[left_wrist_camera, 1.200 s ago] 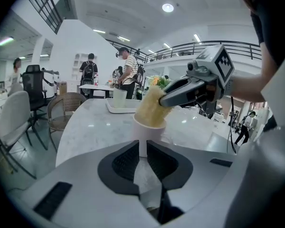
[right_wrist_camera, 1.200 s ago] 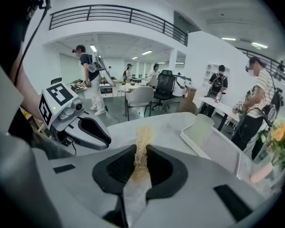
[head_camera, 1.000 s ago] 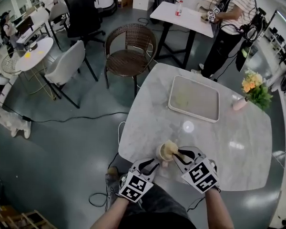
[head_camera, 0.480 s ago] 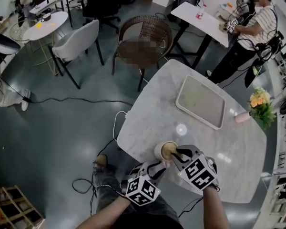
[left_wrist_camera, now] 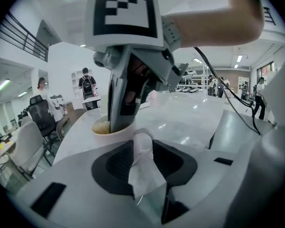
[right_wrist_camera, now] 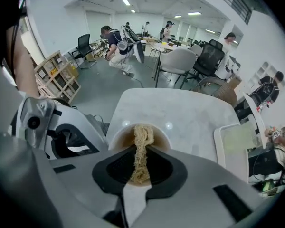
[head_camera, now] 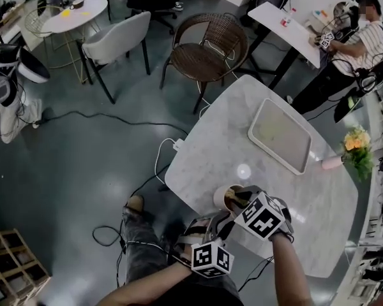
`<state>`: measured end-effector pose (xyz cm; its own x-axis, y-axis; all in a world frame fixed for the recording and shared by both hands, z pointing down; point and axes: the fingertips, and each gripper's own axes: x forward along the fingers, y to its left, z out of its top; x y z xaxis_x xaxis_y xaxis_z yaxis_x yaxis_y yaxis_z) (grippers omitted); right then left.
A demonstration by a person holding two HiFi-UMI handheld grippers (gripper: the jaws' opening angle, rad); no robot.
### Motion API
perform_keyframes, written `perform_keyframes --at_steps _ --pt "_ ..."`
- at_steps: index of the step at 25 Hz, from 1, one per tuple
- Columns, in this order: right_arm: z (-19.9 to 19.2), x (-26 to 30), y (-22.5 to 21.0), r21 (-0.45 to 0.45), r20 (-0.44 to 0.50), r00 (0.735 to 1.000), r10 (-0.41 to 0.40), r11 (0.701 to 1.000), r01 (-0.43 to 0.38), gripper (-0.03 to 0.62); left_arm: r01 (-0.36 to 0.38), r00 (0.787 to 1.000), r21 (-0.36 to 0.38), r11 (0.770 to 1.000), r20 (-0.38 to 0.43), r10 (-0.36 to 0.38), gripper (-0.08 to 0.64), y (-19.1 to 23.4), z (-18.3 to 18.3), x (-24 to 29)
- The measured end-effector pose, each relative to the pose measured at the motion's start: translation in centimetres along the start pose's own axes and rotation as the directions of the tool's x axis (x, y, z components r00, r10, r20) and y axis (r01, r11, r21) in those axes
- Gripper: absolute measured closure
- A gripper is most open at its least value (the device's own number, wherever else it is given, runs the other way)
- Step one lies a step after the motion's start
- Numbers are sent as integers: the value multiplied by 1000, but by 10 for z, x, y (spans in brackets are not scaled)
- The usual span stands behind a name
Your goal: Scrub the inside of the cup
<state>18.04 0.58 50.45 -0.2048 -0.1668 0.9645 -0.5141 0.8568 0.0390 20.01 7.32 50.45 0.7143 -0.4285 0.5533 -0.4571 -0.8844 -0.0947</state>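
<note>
A white cup (head_camera: 221,197) with a brown-stained inside stands near the marble table's (head_camera: 242,139) front left edge. My left gripper (head_camera: 225,217) comes at it from the near side, shut on the cup's handle (left_wrist_camera: 141,148); its jaws have just been opening a little, with the handle still pressed between the pads. My right gripper (head_camera: 240,199) points steeply down into the cup (right_wrist_camera: 115,139), shut on a beige fibrous scrubber (right_wrist_camera: 141,146) that reaches inside. In the left gripper view the right gripper (left_wrist_camera: 117,123) dips into the cup (left_wrist_camera: 107,129).
A pale rectangular tray (head_camera: 279,136) lies further back on the table, and a pink vase of flowers (head_camera: 354,148) stands at the right edge. Beyond the table are a wicker chair (head_camera: 207,43) and a person (head_camera: 351,50) at another table. Cables lie on the floor to the left.
My right gripper has sunk, carrying the scrubber from above the rim down into the cup. My left gripper has shifted and rolled at the handle. The head view has swung.
</note>
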Motion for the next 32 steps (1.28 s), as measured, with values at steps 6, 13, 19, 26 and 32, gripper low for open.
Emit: perform_keyframes --at_steps 6,13,19,26,32 --pt "-1 -1 8 89 -7 986 167 982 -165 532 -36 999 36 999 -26 37 436 -3 3 5" --pt "6 -16 3 271 128 966 223 929 -251 532 -102 994 -62 993 -47 99 541 33 -11 -4" --pt "14 -41 -3 297 198 955 219 916 -271 532 -111 993 -86 990 -48 107 541 44 -12 -4" --pt "13 -43 -9 358 234 943 235 881 -308 531 -126 990 -96 987 -71 120 541 67 -16 2" --pt "7 -23 -17 383 210 959 191 886 -260 532 -75 997 -161 984 -16 73 541 94 -18 -1"
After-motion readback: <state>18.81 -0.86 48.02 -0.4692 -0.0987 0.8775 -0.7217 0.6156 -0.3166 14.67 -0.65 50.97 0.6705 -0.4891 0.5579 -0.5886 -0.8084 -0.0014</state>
